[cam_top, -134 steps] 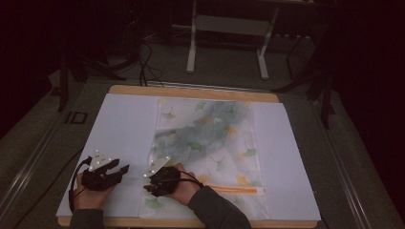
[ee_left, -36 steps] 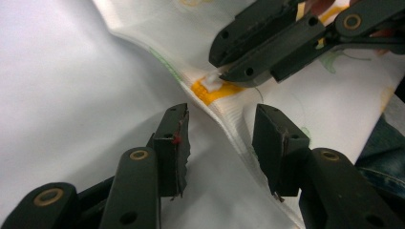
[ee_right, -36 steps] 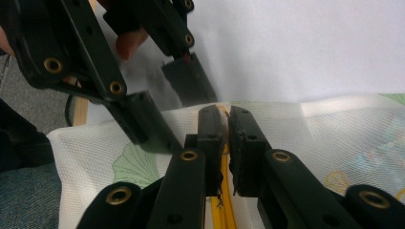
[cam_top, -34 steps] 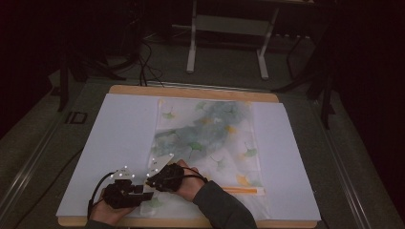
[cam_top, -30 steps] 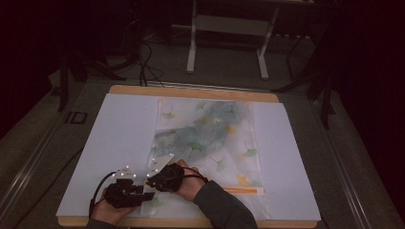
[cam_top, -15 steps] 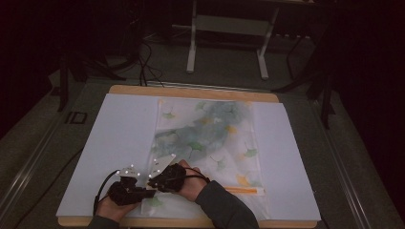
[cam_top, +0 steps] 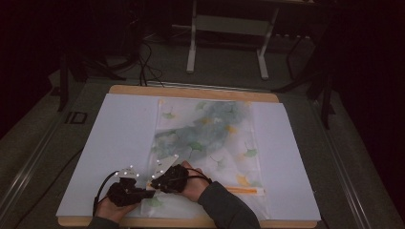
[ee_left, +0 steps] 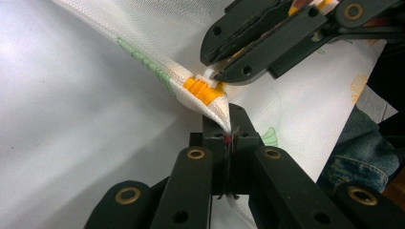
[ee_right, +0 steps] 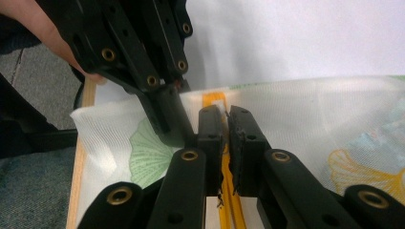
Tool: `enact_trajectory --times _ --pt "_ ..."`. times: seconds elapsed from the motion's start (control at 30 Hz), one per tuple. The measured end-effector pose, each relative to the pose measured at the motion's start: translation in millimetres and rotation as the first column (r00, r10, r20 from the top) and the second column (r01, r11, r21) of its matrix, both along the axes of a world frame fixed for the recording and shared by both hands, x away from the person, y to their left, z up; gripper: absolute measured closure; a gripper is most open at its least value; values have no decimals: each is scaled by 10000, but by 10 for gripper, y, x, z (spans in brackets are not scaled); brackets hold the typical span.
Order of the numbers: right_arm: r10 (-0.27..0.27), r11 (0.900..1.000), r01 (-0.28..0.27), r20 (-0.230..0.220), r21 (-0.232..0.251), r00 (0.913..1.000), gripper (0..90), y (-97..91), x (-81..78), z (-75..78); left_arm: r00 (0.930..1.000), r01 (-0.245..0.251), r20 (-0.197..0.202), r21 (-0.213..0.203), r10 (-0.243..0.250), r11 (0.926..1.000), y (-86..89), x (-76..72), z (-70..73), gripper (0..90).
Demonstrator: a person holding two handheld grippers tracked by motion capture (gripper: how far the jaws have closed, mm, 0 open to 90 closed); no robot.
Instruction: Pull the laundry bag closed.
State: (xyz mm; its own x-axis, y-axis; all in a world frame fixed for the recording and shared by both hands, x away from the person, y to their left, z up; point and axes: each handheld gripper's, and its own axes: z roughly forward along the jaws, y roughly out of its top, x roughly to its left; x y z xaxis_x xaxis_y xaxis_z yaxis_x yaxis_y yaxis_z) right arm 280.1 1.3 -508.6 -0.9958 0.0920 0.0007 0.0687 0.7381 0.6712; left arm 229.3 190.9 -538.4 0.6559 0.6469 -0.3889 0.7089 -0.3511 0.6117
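White mesh zip bag point(cam_top: 210, 143) printed with ginkgo leaves, flat on white sheet point(cam_top: 119, 138) over wooden table point(cam_top: 191, 90), greenish contents blurred inside, left gripper point(ee_left: 228, 131) just closed, pinching bag corner beside orange zip point(ee_left: 203, 89), right gripper point(ee_right: 225, 119) clamped on zip pull

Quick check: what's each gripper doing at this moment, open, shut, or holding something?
Left gripper: jaws have just closed, shut on the corner of the mesh bag.
Right gripper: shut on the white zipper pull at the bag's orange zipper end.
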Motion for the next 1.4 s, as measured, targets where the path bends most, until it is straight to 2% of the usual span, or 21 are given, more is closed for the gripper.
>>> enact_trajectory --times 0.43,0.7,0.8,0.93,1.17,1.4 --pt "-10 9992 12 63 -395 10000 846 -46 11 -87 9999 -137 13 -253 137 9996 59 -3 3 886" --pt "91 9976 -77 209 -686 9997 847 -51 -9 -94 9999 -116 25 -200 116 9997 60 -13 -1 886" --pt "92 9979 -81 173 -641 9998 848 -61 -12 -106 9999 -106 49 -199 107 9997 56 -19 0 886" --pt "88 9957 -61 287 -921 9995 848 -93 -22 -123 9998 -83 176 -109 85 9999 53 -30 9 886" --pt "27 9964 -4 264 -844 9996 849 -142 -28 -117 9995 -22 322 -44 23 10000 42 -36 19 886" --pt "7 9946 30 354 -1040 9994 852 -182 -39 -126 9993 -53 373 -138 58 9999 51 -38 25 886"
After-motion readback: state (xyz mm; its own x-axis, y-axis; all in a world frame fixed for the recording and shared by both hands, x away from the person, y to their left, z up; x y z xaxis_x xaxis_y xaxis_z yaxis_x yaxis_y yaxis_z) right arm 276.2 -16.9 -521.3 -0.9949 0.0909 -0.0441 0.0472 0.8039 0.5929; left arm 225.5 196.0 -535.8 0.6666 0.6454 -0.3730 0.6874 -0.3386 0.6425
